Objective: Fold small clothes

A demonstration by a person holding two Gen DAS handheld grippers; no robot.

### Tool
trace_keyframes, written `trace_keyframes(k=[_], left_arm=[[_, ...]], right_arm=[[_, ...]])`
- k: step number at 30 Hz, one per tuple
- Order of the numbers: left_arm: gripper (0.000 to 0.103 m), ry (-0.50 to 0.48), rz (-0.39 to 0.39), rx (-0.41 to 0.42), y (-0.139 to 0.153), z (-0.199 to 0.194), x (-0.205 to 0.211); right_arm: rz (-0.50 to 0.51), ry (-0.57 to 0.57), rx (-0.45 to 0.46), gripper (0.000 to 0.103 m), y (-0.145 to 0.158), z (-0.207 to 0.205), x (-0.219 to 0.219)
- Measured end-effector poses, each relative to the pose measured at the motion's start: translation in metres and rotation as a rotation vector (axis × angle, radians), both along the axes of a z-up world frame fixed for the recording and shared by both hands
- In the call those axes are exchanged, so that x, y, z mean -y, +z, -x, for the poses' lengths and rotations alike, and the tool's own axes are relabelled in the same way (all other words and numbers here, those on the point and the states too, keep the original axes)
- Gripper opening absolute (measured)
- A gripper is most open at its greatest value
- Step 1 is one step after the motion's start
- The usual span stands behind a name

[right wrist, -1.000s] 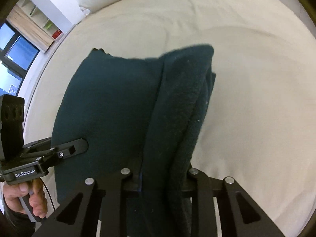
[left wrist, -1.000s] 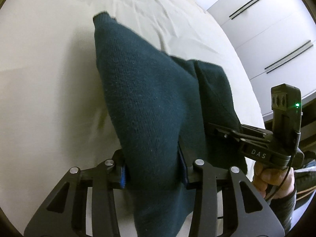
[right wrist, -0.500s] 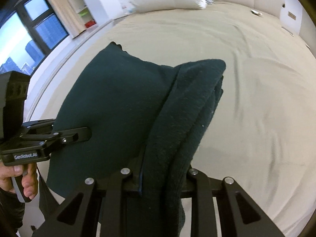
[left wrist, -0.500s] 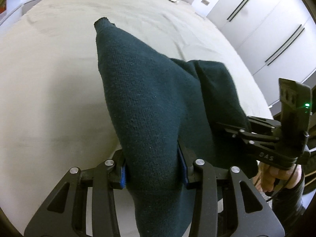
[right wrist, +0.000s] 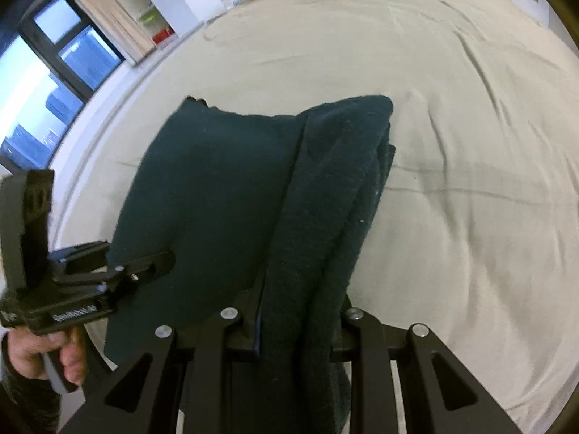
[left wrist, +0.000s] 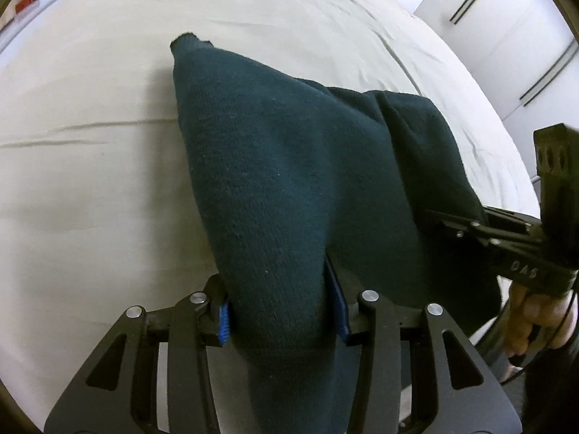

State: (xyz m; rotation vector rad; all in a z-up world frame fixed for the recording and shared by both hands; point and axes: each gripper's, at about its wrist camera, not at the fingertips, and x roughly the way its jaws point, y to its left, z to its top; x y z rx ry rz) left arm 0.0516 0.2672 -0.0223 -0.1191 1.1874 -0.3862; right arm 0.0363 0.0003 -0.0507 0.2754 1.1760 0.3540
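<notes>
Over the bed (right wrist: 452, 90): dark green knit garment (left wrist: 289, 181), bunched
Left gripper (left wrist: 280, 320): clamped on one edge
Right gripper (right wrist: 296, 320): clamped on folded edge

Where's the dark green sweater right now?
The sweater hangs above the bed, clamped between the left tool and right tool.

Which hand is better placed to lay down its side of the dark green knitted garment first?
Probably neither: both must lower together. The left claw and right claw are each shut on the dark green knitted garment, which hangs between them above the beige bed sheet.
</notes>
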Motion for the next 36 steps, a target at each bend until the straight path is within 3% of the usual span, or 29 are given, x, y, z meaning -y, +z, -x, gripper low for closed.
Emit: trace_keyframes(k=[6,9,15,18,22,24,28,30,33,36], left_arm=[[0.06,0.067,0.209,-0.06,-0.009,-0.01,-0.03],[0.061,0.067,0.237,-0.053,-0.012,-0.01,-0.036],[0.064,0.136,0.219,-0.007,0.0,0.003,-0.04],[0.064,0.181,0.183,0.039,0.016,0.013,-0.049],[0.064,0.209,0.113,0.201,0.051,0.034,-0.048],[0.078,0.191,0.085,0.31,0.068,0.046,-0.044],[0.084,0.126,0.019,0.466,0.078,0.066,-0.03],[0.085,0.112,0.004,0.48,0.075,0.071,-0.021],[0.085,0.116,-0.008,0.46,0.058,0.077,0.007],[0.085,0.124,-0.015,0.502,0.055,0.09,0.016]], right_arm=[[-0.35,-0.127,-0.051,0.039,-0.031,0.001,0.026],[-0.416,-0.149,-0.052,0.04,-0.033,0.002,0.03],[-0.362,-0.257,-0.014,0.057,-0.015,0.017,0.058],[-0.284,-0.309,0.019,0.058,0.004,0.022,0.064],[-0.342,-0.208,0.115,0.057,0.042,0.031,0.039],[-0.358,-0.115,0.15,0.057,0.051,0.034,0.01],[-0.353,-0.047,0.103,0.057,0.027,0.032,-0.022],[-0.338,-0.061,0.076,0.055,0.008,0.031,-0.023],[-0.385,-0.092,0.078,0.041,-0.002,0.034,-0.01],[-0.326,-0.121,0.133,0.043,0.012,0.043,0.002]])
